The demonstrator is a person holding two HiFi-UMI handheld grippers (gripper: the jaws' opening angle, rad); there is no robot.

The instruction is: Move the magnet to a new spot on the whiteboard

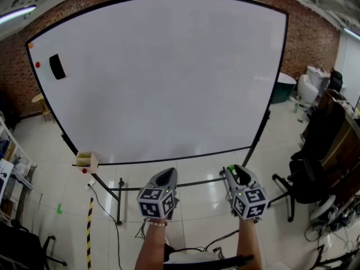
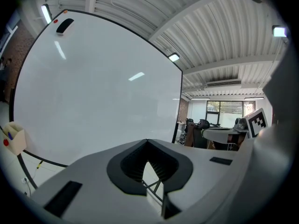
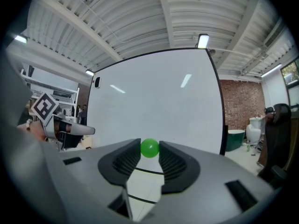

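A small green ball magnet [image 3: 149, 148] sits pinched between the tips of my right gripper [image 3: 149, 152]; in the head view the green magnet [image 1: 230, 167] shows at the tip of my right gripper [image 1: 231, 171]. My left gripper [image 1: 165, 177] hangs beside it, and in the left gripper view the left gripper [image 2: 147, 142] is shut with nothing in it. Both are held short of the lower edge of the large whiteboard [image 1: 169, 77]. A red magnet [image 1: 37, 64], an orange magnet [image 1: 31, 45] and a black eraser [image 1: 57, 66] cling to the board's upper left corner.
A small box [image 1: 87, 161] hangs at the board's lower left corner. The stand's black legs [image 1: 120, 202] reach across the tiled floor below. Office chairs [image 1: 306, 179] and desks crowd the right side; a round table [image 1: 284, 83] stands behind the board.
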